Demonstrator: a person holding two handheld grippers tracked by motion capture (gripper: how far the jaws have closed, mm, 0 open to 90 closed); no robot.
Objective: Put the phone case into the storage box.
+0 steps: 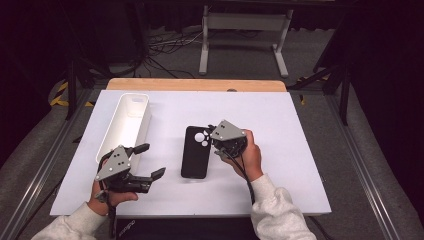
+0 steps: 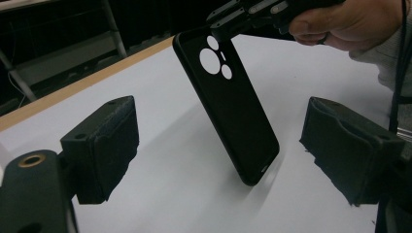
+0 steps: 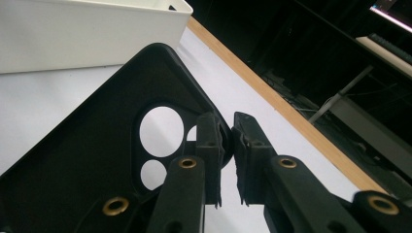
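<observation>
A black phone case (image 1: pixel 195 152) with round camera cutouts is in the middle of the white table (image 1: pixel 280 150). My right gripper (image 1: pixel 212 131) is shut on its rim beside the cutouts. In the left gripper view the case (image 2: pixel 228 102) stands tilted, its camera end raised under the right gripper (image 2: pixel 233 19) and its lower end on the table. The right gripper view has the jaws (image 3: pixel 227 145) pinching the case (image 3: pixel 73 170) at its edge. My left gripper (image 1: pixel 150 161) is open with nothing held, to the left of the case, which appears beyond its wide-set pads (image 2: pixel 116 141).
A long white bin (image 1: pixel 125 125) lies at the table's left and looks empty; its wall (image 3: pixel 87 34) is behind the case. A wooden strip (image 1: pixel 197 84) edges the far side. Metal stands and cables are on the floor beyond.
</observation>
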